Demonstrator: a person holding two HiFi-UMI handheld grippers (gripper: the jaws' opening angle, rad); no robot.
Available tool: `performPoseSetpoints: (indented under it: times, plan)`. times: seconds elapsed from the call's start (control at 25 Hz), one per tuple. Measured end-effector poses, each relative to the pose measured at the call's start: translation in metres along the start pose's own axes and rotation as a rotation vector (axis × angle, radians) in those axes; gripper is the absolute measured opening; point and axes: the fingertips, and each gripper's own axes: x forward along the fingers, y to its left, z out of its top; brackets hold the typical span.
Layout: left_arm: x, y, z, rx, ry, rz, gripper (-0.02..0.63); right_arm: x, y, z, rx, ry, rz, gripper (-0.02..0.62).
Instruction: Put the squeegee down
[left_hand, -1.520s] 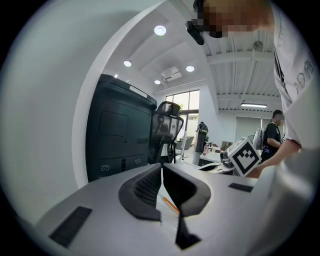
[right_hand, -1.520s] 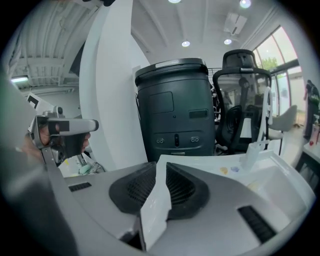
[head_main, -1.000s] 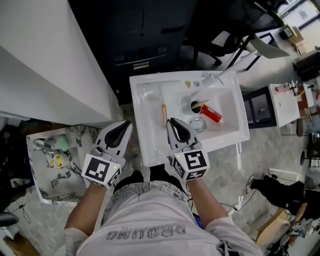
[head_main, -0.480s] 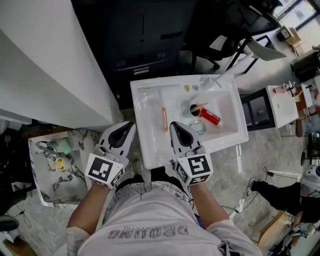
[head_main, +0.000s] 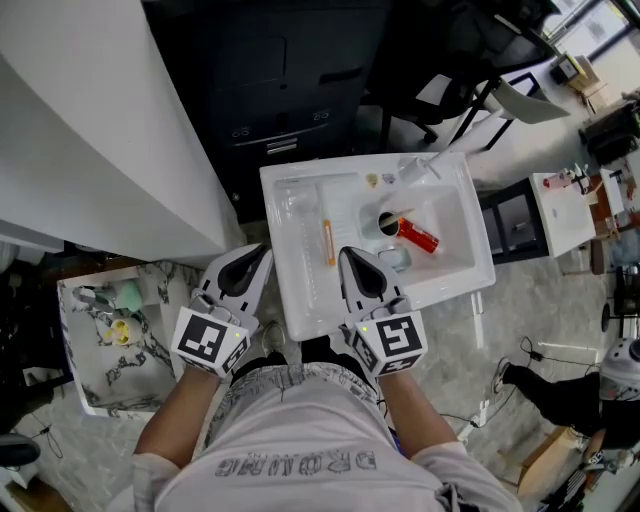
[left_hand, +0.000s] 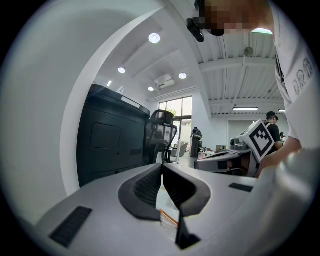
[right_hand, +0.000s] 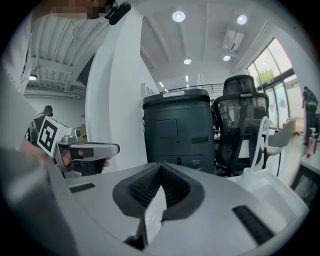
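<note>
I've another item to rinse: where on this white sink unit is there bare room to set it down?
Bare: the draining board left of the orange tool, and the right side of the basin beyond the red container. Crowded: round the drain, where container and clear cup lie.

Squeegee (head_main: 328, 241) in sink (head_main: 482, 250): only thin orange strip reads from head view, rest too pale and small to tell. Left gripper view: mere sliver of it under closed left claw (left_hand: 161, 166). Right gripper view: sink rim only, inside hidden. Small bits (head_main: 373, 180) at sink back rim too tiny to name. Marbled tray (head_main: 70, 330): green and yellow contents unclear.
</note>
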Motion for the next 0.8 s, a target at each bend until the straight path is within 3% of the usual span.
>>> performPoseSetpoints:
  times: [0.8]
  plan:
    - [0.006,-0.002,-0.005,-0.003,0.011,-0.005,0.021,0.004,-0.001,-0.009,0.012,0.013,0.031,0.006]
